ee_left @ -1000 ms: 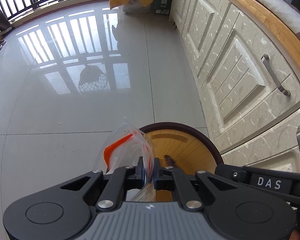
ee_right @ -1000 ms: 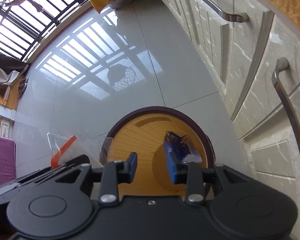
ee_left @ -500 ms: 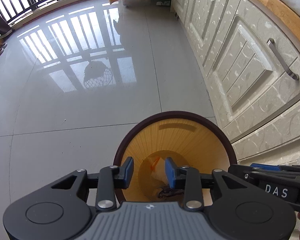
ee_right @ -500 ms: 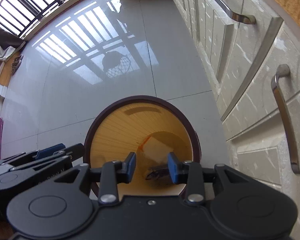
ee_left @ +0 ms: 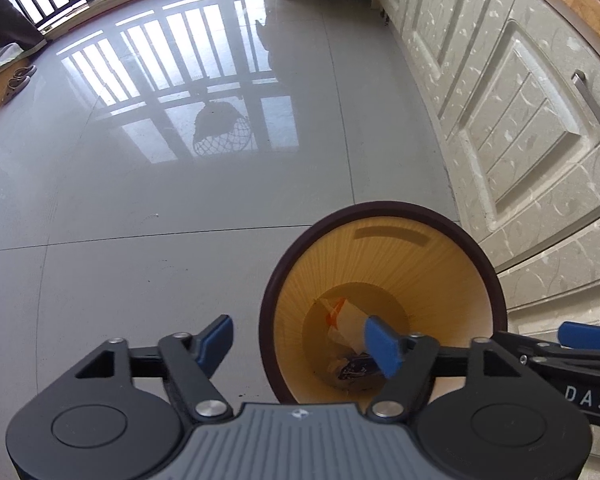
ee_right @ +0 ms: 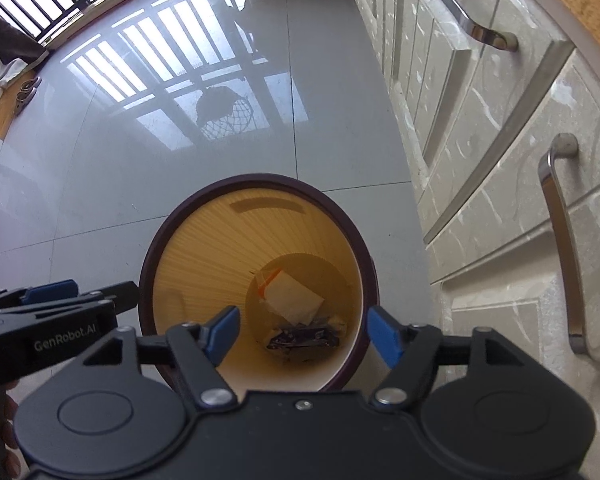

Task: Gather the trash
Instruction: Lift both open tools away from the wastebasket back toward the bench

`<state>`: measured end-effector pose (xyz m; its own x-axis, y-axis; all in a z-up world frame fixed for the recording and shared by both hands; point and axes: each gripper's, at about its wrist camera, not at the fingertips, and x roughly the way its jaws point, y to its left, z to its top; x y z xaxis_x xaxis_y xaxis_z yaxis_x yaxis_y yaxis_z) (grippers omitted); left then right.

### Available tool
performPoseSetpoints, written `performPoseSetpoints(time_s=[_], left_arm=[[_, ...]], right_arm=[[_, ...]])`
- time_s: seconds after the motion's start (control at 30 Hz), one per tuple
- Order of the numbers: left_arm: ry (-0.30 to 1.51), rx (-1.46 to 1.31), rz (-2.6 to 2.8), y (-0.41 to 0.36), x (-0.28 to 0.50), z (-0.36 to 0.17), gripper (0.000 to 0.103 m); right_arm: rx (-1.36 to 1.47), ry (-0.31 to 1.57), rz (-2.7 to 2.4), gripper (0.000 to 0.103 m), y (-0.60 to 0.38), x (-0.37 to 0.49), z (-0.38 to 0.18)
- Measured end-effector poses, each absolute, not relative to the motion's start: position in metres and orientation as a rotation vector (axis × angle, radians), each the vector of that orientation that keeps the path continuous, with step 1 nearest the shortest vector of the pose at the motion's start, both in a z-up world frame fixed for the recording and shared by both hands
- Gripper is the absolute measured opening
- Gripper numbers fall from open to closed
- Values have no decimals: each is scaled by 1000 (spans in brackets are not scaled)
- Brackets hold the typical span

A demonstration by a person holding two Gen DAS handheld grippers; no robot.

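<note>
both grippers opening over the bin, trash at its bottom

the left gripper (ee_left: 300, 346) hangs over the bin (ee_left: 380, 216), jaws opening, nothing between the blue pads. its left pad sits over the grey floor (ee_left: 140, 200) at about 9 o'clock of the bin; its right pad is over the bin's mouth.

the right gripper (ee_right: 302, 336) points down into the same bin (ee_right: 256, 180), jaws opening too, and holds nothing. both of its pads frame the bin's opening, near 7 and 4 o'clock of the rim.

the trash lies on the bin's bottom: a clear bag (ee_right: 294, 298) with an orange strip, and a dark wrapper (ee_right: 304, 338) just at 6 o'clock of the bag, touching it. in the left wrist view the same bag (ee_left: 346, 322) and wrapper (ee_left: 354, 368) show, partly behind the right pad.

the bin stands upright on the floor, close beside the pale cabinets (ee_right: 480, 140) at its 3 o'clock. each gripper shows at the edge of the other's view.
</note>
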<state>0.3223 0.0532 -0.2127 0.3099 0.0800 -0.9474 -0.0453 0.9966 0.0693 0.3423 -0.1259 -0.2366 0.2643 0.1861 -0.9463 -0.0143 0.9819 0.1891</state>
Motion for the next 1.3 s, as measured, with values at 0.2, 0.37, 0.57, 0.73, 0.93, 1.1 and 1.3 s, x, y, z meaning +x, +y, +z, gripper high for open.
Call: performPoseSetpoints(time_s=[0.2, 0.37, 0.57, 0.73, 0.93, 1.1, 1.3], left_arm=[[1246, 46, 127, 63, 317, -203, 101], [1233, 83, 174, 71, 310, -196, 103], [1193, 60, 183, 79, 301, -177, 103], [1099, 57, 206, 82, 292, -145, 103], [1003, 33, 216, 85, 274, -114, 103], [926, 8, 221, 89, 257, -91, 103], [784, -21, 194, 79, 240, -51, 103]], right_arm=[[139, 1280, 131, 101, -124, 339, -233], [120, 1263, 136, 103, -120, 333, -224], [102, 1241, 129, 103, -117, 326, -210], [85, 1191, 138, 103, -112, 316, -186], [52, 1050, 143, 103, -104, 300, -138], [39, 931, 107, 103, -110, 284, -99], [54, 752, 62, 103, -128, 261, -47]])
